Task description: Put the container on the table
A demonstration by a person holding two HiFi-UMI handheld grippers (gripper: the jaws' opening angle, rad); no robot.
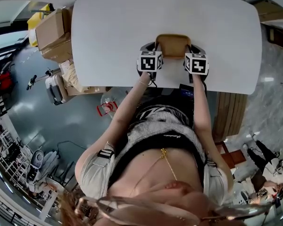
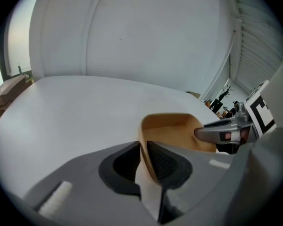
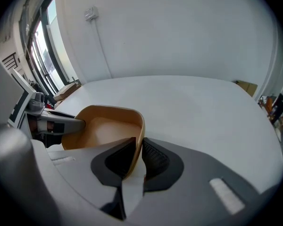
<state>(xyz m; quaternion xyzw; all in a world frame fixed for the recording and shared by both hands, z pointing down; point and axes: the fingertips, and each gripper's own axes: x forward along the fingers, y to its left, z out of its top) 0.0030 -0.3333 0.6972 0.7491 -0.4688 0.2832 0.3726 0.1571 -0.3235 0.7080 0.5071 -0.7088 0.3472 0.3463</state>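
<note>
A tan, smooth-walled container with rounded corners (image 1: 173, 45) sits over the near edge of the large white oval table (image 1: 132, 18), right in front of the person and between the two grippers. Its open mouth faces up and shows a bare tan floor inside. Its rounded far rim points away from the person, towards the middle of the tabletop. The part that shows in the head view is wider from left to right than it is deep, but the marker cubes cover the near end, so the long axis cannot be told for sure. The left gripper (image 1: 150, 50) is closed on the container's left wall. In its own view the two dark ribbed pads of the left gripper (image 2: 144, 149) press on the thin tan rim from outside and inside, and the container (image 2: 172, 131) runs forward and to the right of the jaws. The right gripper (image 1: 196, 51) holds the opposite wall the same way, the right gripper (image 3: 138, 149) pinching the rim while the container (image 3: 108, 126) lies ahead and to the left. Each gripper view also shows the other gripper's grey finger at the far wall. No view shows whether the base touches the table (image 3: 203, 107). Brown cardboard boxes (image 1: 54, 29) stand stacked beside the table's left end.
</note>
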